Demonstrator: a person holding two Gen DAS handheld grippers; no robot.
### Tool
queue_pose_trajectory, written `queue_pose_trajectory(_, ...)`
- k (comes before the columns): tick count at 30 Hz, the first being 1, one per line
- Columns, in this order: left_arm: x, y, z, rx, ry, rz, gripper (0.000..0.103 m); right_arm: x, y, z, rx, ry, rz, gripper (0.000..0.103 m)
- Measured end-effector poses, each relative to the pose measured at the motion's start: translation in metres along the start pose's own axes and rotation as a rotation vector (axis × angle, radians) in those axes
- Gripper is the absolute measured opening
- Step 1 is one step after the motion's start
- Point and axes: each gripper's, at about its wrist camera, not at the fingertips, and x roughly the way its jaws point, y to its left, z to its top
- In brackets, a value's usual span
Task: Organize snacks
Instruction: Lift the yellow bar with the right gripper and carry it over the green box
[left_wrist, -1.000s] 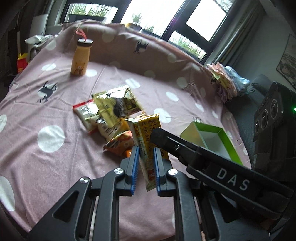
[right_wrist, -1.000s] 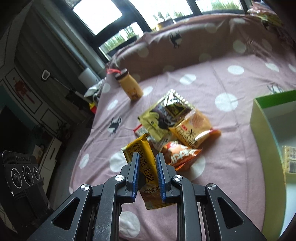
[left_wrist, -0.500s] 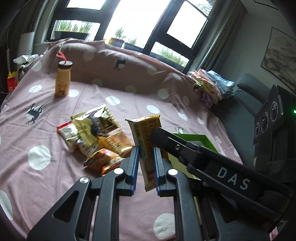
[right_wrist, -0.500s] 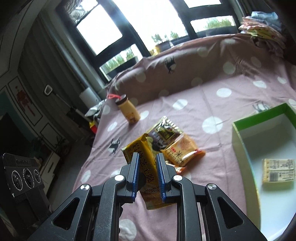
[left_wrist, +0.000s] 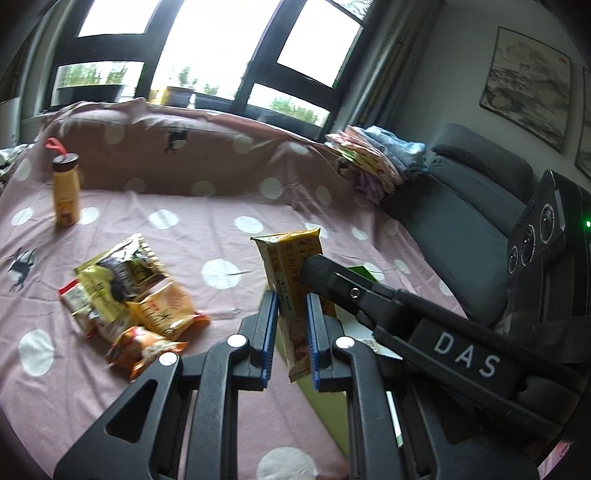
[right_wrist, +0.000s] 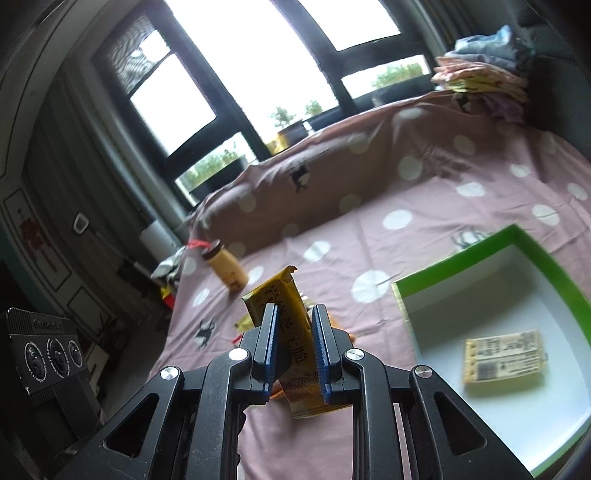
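A yellow snack packet (left_wrist: 286, 258) hangs upright above the pink dotted bedspread (left_wrist: 221, 229). My left gripper (left_wrist: 291, 301) is shut on its lower part. My right gripper (right_wrist: 294, 312) is shut on the same packet (right_wrist: 277, 295); one of its black fingers (left_wrist: 332, 282) reaches in from the right in the left wrist view. A heap of several snack packets (left_wrist: 129, 291) lies to the left on the spread. The green box (right_wrist: 546, 258) with a white inside sits on the right, holding one pale packet (right_wrist: 502, 358). In the left wrist view the grippers hide most of the box (left_wrist: 321, 398).
A yellow bottle (left_wrist: 66, 192) with a dark cap stands at the far left of the bed, also seen as the bottle (right_wrist: 227, 271). Folded clothes (left_wrist: 373, 158) are stacked at the far right corner beside a grey cushion (left_wrist: 461, 206). Windows run along the back.
Both grippers have risen and travelled right together with the yellow packet. The snack heap has slid left and lower in view, and the green box has come much further into the right wrist view.
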Motion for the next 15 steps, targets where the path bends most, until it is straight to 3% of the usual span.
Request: queue_pose_trajectory(15, 0.072, -0.047, 0.009, 0.144, 0.161, -0.124, 0.012, -0.012, -0.071, 0.015, 0.180, -0.062, -0.129, 0.022)
